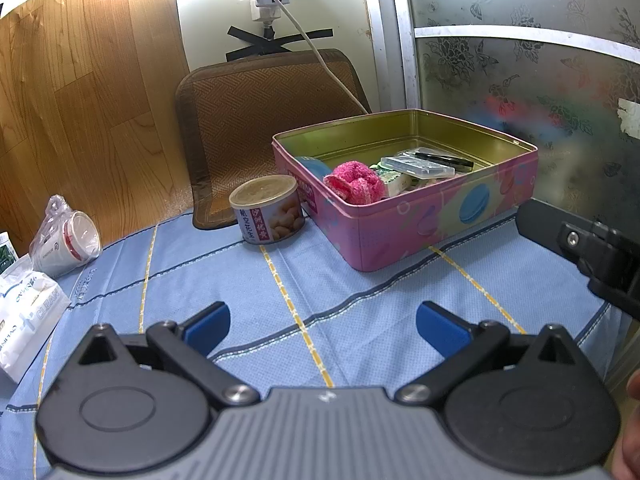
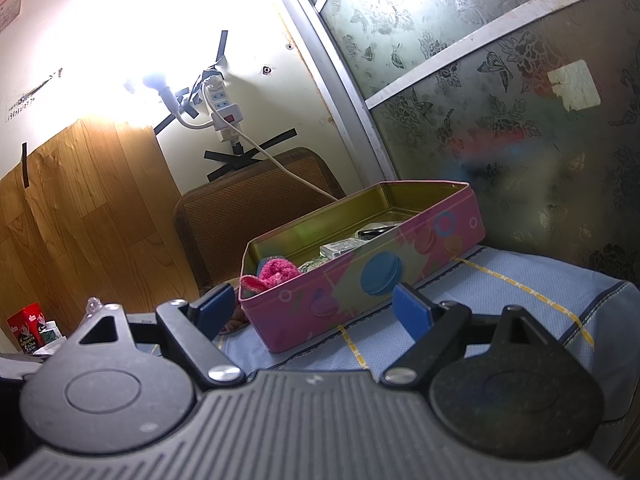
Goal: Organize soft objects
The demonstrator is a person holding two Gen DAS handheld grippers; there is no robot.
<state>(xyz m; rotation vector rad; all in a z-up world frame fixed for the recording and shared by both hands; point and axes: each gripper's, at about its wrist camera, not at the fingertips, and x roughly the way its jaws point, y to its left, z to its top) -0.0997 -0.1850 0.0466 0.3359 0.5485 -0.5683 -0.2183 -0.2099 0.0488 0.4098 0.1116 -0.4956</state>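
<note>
Soft things look mostly sorted: the pink fluffy piece [image 1: 354,182] sits in the tin [image 1: 404,224] at its near-left corner, beside a green-and-white sponge-like item [image 1: 394,179] and some plastic cases [image 1: 418,166]. I see nothing soft left on the blue cloth [image 1: 320,280], only a can [image 1: 266,208] just beside the tin. My left tongs [image 1: 322,322] and right tongs [image 2: 312,304] both gape empty, short of the tin. I judge the job nearly finished.

A food can [image 1: 267,209] stands near the surface's far edge; a bagged cup [image 1: 66,242] and tissue packs [image 1: 24,316] occupy its left edge.
</note>
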